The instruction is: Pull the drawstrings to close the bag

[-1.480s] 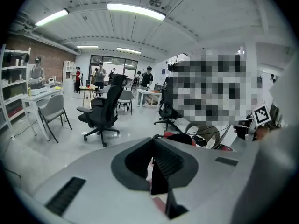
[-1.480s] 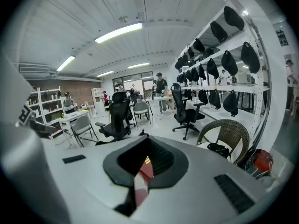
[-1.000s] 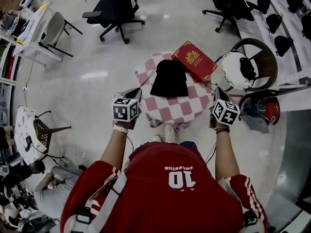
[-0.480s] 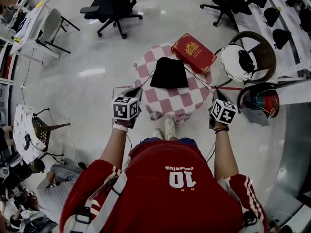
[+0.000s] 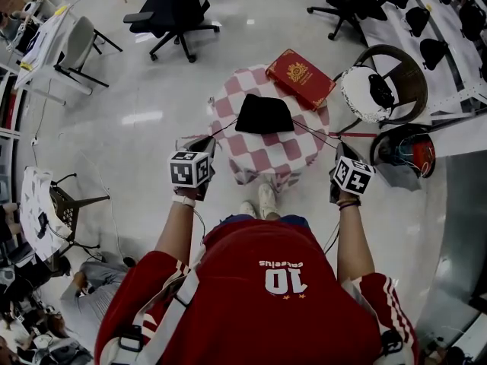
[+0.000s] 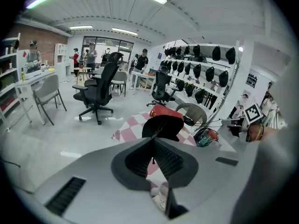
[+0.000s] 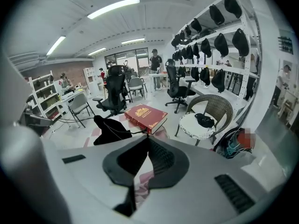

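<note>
A black drawstring bag (image 5: 265,115) lies on a small round table with a red-and-white checked cloth (image 5: 262,158). One thin drawstring (image 5: 222,131) runs taut from the bag's left side to my left gripper (image 5: 207,144), which is shut on it off the table's near left edge. The other drawstring (image 5: 316,135) stretches to my right gripper (image 5: 342,150), also shut on it at the near right. In the left gripper view the bag (image 6: 163,126) sits just beyond the pinched jaws. The right gripper view shows the bag (image 7: 109,129) with the string (image 7: 130,133) leading into the closed jaws.
A red book (image 5: 300,77) lies on the table's far right edge. A wicker chair with a white cushion (image 5: 365,93) and a helmet bag (image 5: 403,152) stand to the right. Office chairs (image 5: 171,14) are behind the table. The person's shoes (image 5: 262,200) are by its near edge.
Both grippers have kept their hold and drawn the strings tighter, the left one moving a little left. The bag has bunched up and looks shorter than a second ago.
</note>
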A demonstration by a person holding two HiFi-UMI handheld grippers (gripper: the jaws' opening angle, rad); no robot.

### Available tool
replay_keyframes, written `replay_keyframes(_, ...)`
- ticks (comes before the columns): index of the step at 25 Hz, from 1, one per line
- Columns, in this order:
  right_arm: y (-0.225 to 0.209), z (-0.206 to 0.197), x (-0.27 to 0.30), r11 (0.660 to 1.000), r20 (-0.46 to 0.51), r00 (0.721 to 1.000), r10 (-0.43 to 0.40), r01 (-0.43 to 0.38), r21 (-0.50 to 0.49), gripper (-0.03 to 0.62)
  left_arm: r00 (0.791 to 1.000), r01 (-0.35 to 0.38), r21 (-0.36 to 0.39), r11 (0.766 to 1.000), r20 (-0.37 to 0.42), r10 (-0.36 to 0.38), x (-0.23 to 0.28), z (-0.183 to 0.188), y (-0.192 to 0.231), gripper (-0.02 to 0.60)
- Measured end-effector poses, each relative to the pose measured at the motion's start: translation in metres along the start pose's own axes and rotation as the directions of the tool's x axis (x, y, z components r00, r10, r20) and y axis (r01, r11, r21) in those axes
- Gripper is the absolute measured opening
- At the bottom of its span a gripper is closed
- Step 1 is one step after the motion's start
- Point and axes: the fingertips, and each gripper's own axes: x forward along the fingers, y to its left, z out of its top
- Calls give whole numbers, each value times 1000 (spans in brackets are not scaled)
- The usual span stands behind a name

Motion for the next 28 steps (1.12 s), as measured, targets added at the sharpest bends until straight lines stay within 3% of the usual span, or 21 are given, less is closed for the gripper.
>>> replay_keyframes(6, 5, -3, -22, 1000, 41, 999, 3, -3, -9, 21, 999, 5, 36, 999, 46, -7, -17, 6, -3, 22)
replay_keyframes(8, 9, -3, -29, 1000, 49, 999, 16, -16, -12, 78, 998, 21, 50, 999, 56, -23, -21, 7, -8, 56)
replay_keyframes(11, 15, -5, -41, 999, 66, 997, 37, -36, -19, 106, 996, 39, 68, 997, 76, -44, -26, 8, -13, 86)
replay_keyframes(19, 31, 3, -74, 981, 92, 978, 188, -184, -53, 132, 987, 81, 66, 995, 134, -89, -43, 22, -19, 110)
replay_keyframes(23, 45, 19, -87, 952, 135, 943, 304, -298, -66, 132, 981, 88, 64, 994, 167, -97, -47, 37, -21, 110)
replay_keyframes(28, 66, 44, -93, 883, 178, 865, 469, -460, -92, 132, 971, 99, 80, 992, 209, -114, -46, 58, -38, 110)
